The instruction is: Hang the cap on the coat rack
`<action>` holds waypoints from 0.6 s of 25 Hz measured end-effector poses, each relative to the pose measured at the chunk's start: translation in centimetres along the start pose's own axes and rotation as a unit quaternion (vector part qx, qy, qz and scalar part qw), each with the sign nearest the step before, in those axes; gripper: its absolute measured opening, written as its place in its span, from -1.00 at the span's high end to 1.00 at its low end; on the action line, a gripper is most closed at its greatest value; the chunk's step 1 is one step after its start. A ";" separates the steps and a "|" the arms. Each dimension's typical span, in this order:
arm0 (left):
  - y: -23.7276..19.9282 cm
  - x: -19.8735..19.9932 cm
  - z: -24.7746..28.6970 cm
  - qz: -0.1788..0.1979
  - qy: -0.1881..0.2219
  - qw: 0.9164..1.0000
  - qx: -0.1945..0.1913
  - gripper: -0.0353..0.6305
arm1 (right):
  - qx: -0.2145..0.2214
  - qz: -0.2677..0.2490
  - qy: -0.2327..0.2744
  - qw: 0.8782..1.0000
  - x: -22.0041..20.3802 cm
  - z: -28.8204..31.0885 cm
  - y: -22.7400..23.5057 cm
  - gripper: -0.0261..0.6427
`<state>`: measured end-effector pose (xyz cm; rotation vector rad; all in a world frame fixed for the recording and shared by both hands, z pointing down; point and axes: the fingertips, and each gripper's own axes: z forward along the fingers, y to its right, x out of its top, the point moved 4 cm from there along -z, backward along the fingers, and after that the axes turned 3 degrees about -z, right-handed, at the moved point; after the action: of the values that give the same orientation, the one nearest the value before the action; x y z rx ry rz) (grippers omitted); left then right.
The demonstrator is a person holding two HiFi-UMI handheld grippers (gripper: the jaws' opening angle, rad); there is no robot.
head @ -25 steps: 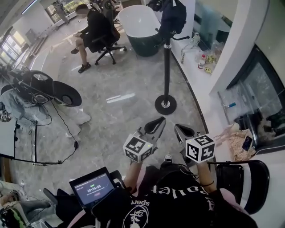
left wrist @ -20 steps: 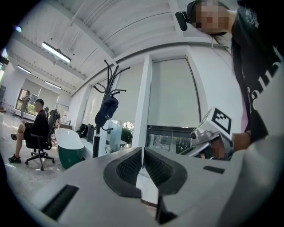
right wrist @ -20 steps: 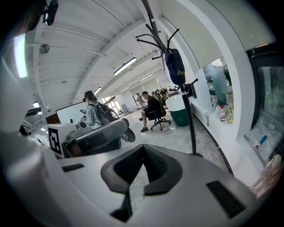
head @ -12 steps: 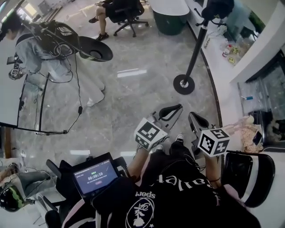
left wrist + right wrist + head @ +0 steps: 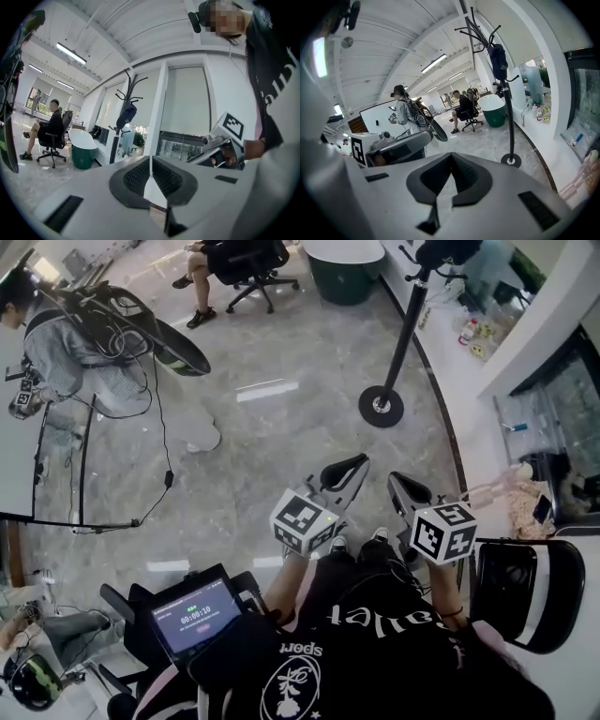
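A dark cap [image 5: 498, 61] hangs on an upper hook of the black coat rack [image 5: 509, 117]. In the left gripper view the cap [image 5: 126, 115] hangs on the same rack [image 5: 116, 140] in front of the windows. In the head view the rack's pole [image 5: 403, 334] rises from a round base [image 5: 382, 406], and the cap [image 5: 445, 251] is cut off by the top edge. My left gripper [image 5: 354, 465] and right gripper [image 5: 396, 481] are side by side close to my body, well short of the rack. Both are shut with nothing between the pads [image 5: 150, 161] [image 5: 451, 159].
A person sits on an office chair [image 5: 246, 263] beside a green and white tub [image 5: 342, 268]. Another person with a backpack [image 5: 89, 343] stands at the left. A tablet [image 5: 195, 620] rests on my lap. A white counter [image 5: 473, 343] runs along the right wall.
The head view has swung, so the rack now sits higher and further right. Both grippers stay shut and empty in front of my body. The person with the backpack has shifted.
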<state>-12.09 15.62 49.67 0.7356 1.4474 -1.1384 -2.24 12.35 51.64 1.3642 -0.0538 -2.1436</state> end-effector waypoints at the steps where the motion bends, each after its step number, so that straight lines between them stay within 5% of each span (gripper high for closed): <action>1: 0.1 0.1 0.1 -0.004 -0.003 1.000 -0.001 0.88 | 0.000 0.000 0.000 1.000 0.1 -0.1 0.1 0.88; 15: 3.9 0.7 5.1 -0.007 -0.006 1.000 -0.012 0.88 | -0.013 0.008 0.009 1.000 1.0 -4.3 5.1 0.88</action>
<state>-6.82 12.11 48.33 0.7014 1.4563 -1.1332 3.35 8.85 50.50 1.3638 -0.0290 -2.1113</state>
